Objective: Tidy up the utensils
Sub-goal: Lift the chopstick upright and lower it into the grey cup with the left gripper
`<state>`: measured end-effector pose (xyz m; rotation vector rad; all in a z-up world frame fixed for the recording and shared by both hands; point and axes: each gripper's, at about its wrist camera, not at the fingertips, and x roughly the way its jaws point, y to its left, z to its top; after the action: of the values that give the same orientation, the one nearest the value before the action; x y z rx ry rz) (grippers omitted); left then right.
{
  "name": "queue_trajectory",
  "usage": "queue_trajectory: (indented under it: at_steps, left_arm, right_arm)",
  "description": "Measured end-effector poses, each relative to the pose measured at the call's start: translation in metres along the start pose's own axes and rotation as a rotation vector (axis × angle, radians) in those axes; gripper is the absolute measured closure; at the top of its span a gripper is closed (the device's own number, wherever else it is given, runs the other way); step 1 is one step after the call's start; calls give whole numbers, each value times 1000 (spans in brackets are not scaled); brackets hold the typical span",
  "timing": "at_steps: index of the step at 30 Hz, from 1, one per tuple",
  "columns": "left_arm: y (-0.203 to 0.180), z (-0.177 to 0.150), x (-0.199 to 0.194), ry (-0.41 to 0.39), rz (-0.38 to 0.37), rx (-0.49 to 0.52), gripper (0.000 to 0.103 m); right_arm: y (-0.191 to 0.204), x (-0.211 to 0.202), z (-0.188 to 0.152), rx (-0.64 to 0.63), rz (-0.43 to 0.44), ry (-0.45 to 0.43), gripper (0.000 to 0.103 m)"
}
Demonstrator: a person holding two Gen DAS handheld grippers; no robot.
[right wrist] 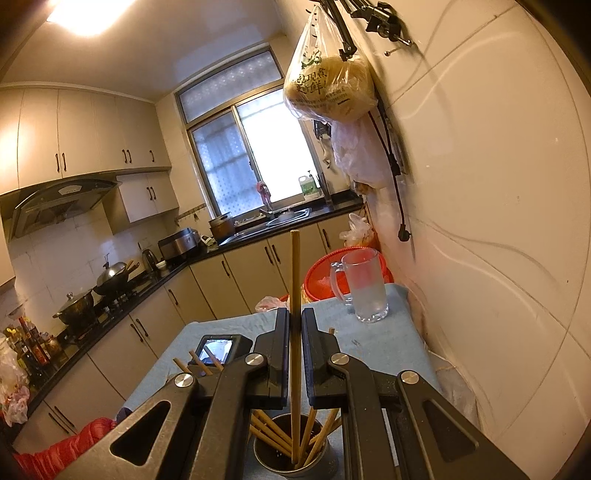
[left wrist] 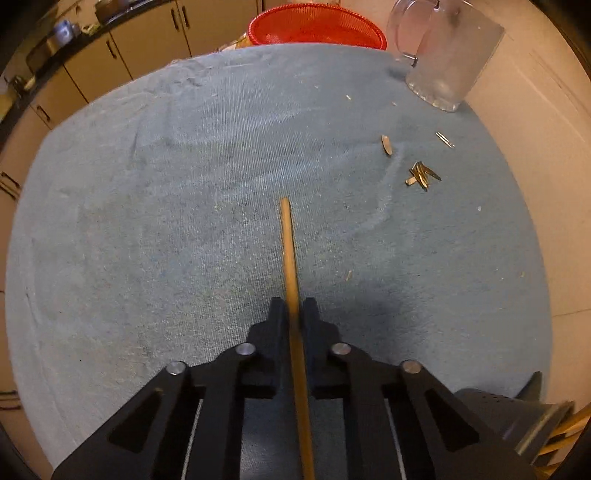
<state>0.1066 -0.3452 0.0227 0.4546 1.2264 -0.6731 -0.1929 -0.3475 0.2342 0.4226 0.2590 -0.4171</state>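
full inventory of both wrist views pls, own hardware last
Pale blue towel-like cloth: 1, covers table.
Clear glass mug with handle: 1, far right corner of cloth, upright.
Red mesh basket: 1, beyond far table edge.
Small wooden splinters: several, tan, on cloth right.
Round metal holder: 1, grey, holds several wooden chopsticks.
Wooden chopstick: 1, in left jaws.
Wooden chopstick: 1, in right jaws, above holder.
Left gripper: black, shut.
Right gripper: black, shut.

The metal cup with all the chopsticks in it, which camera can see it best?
The right wrist view. It looks down into the metal cup under the right gripper, with chopsticks fanned inside. The left wrist view catches only a dark, blurred bit of it at the bottom right edge.
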Motion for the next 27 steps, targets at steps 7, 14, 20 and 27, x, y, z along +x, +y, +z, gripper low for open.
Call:
queue_trajectory:
  at_steps: [7,14,20,27]
  left_arm:
    - [21,-30,-28,-107,-113,-71,97]
    - [47,-84,-137,-351,-144,-78,97]
    - [46,-123,-218,-513,-196,-46,97]
    - [22,-139,-285,-684,-295,4,97]
  right_arm:
    - [-1,-2,-2,7,-11,-6,96]
    - [1,-9,-2,6,-14,-27,96]
    - [2,-11,-3,7,-16,-32,96]
    - [3,-15,-4,3,-30,-43,96]
